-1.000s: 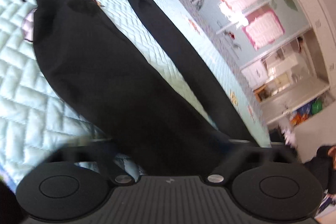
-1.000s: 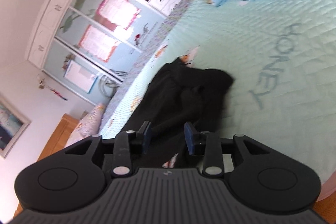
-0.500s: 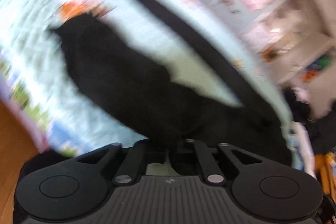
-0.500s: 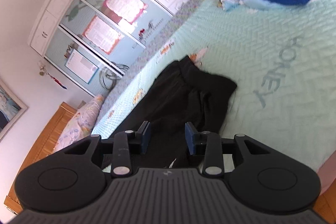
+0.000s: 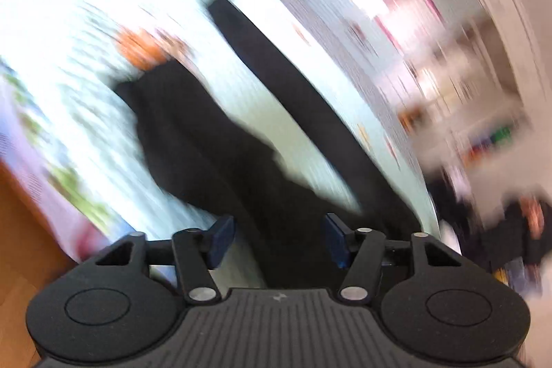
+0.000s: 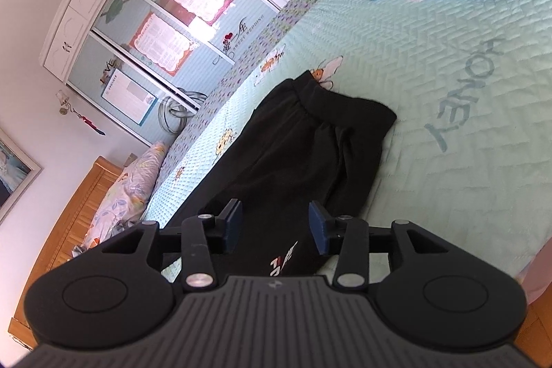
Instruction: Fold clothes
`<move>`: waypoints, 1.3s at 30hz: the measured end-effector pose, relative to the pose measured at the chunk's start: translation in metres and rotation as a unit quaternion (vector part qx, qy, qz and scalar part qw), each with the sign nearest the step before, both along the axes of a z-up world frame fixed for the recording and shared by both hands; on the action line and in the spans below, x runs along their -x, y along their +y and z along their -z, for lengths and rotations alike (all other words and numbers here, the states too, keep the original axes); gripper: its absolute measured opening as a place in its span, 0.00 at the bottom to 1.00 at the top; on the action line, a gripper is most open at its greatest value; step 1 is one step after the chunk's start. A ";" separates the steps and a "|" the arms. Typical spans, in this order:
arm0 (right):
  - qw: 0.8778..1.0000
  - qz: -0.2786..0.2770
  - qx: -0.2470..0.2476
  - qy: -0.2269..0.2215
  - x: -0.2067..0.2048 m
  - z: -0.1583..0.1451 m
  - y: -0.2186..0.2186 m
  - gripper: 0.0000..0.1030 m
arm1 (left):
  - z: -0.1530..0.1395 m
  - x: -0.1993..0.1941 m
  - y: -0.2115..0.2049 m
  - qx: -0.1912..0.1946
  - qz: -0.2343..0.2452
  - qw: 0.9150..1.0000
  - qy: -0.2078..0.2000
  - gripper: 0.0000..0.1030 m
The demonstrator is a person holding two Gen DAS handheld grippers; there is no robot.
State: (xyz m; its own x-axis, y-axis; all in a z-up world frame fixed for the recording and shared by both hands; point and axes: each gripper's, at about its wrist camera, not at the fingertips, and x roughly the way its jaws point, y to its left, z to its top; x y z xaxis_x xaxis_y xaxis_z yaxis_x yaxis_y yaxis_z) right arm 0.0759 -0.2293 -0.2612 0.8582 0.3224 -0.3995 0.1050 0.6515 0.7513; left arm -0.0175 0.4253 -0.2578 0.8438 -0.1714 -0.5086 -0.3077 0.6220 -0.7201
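- The black trousers (image 6: pixel 303 140) lie flat on the bed (image 6: pixel 448 33), waistband toward its far edge.
- Left tongs (image 5: pixel 276 240) are spreading, empty, above the blurred trouser legs.
- Right tongs (image 6: pixel 275 226) are spreading, nothing pinched, trousers below them.

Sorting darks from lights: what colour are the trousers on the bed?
Black trousers, with a small red-and-white print; clearest in the right wrist view.

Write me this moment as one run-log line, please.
left gripper: jaws opening, nothing pinched | right gripper: jaws opening, nothing pinched | black trousers: on quilted bedspread, one leg stretched out
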 end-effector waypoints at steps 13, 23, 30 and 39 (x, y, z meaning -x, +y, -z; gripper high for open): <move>1.000 0.001 0.019 0.021 -0.005 -0.002 0.018 0.45 | 0.048 -0.054 0.067 0.022 -0.090 0.995 0.036 0.70; 0.998 -0.023 0.042 0.036 -0.010 -0.005 0.041 0.45 | 0.055 -0.090 0.055 -0.031 -0.084 0.996 0.027 0.15; 0.998 -0.023 0.044 0.031 -0.010 -0.007 0.035 0.45 | 0.018 -0.051 0.089 -0.125 -0.151 0.979 0.057 0.17; 0.998 -0.024 0.031 0.047 -0.019 0.007 0.034 0.46 | 0.023 -0.015 0.091 -0.100 -0.206 0.969 0.096 0.38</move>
State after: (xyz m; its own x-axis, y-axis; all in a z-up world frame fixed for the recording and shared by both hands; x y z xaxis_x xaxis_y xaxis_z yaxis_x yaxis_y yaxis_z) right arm 0.0949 -0.1952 -0.2683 0.8005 0.3337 -0.4978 0.1412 0.7023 0.6977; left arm -0.0027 0.5164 -0.2811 0.7061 0.2779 -0.6513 -0.6758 0.5390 -0.5028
